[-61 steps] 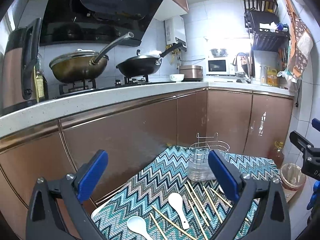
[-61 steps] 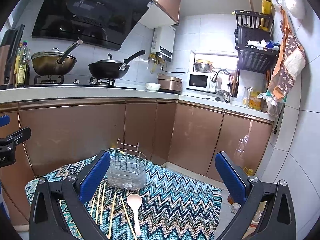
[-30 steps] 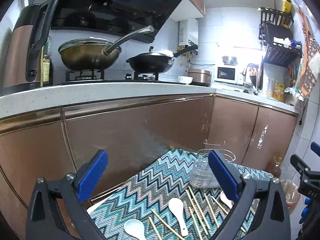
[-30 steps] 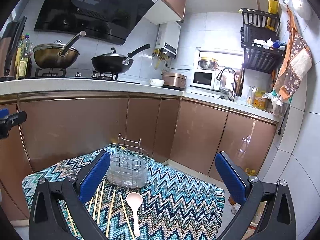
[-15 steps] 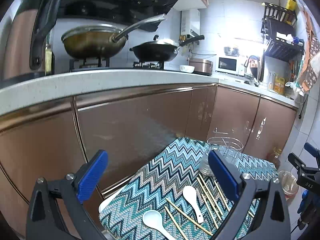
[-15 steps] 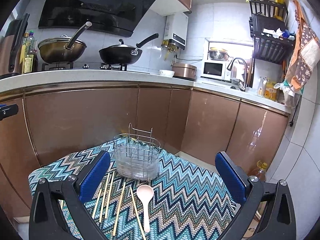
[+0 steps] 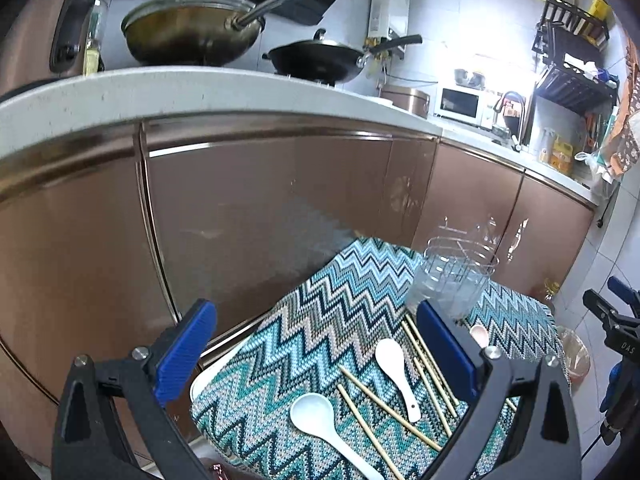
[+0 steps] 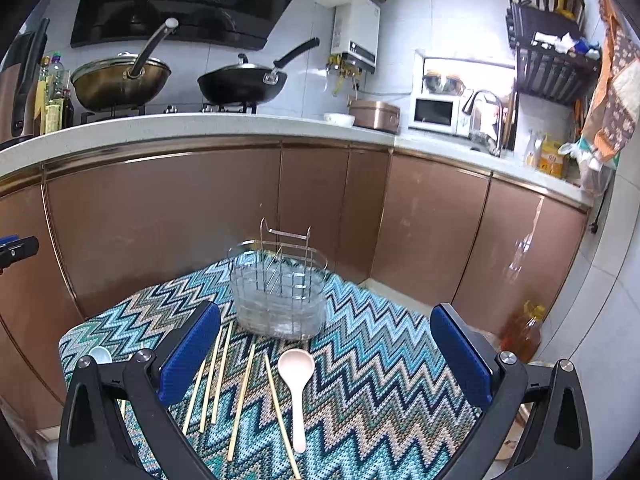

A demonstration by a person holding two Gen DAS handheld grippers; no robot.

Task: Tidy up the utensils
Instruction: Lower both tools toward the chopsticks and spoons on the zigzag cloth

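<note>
A wire utensil holder with a clear liner (image 8: 280, 296) stands at the far side of a small table covered by a zigzag cloth (image 8: 380, 360); it also shows in the left wrist view (image 7: 452, 280). Several bamboo chopsticks (image 8: 240, 392) and a pinkish spoon (image 8: 296, 380) lie in front of it. In the left wrist view two white spoons (image 7: 396, 368) (image 7: 320, 416) lie among chopsticks (image 7: 384, 408). My left gripper (image 7: 320, 352) and right gripper (image 8: 324, 344) are both open and empty, held above the near part of the cloth.
Brown kitchen cabinets (image 8: 180, 224) and a white counter (image 8: 200, 124) with two woks (image 8: 240, 80) run close behind the table. An oil bottle (image 8: 520, 332) stands on the floor at the right. A bin (image 7: 576, 356) sits beside the table.
Both grippers have moved down and closer to the table; the holder and utensils look larger. The left view has swung toward the cabinets. Nothing was grasped.
</note>
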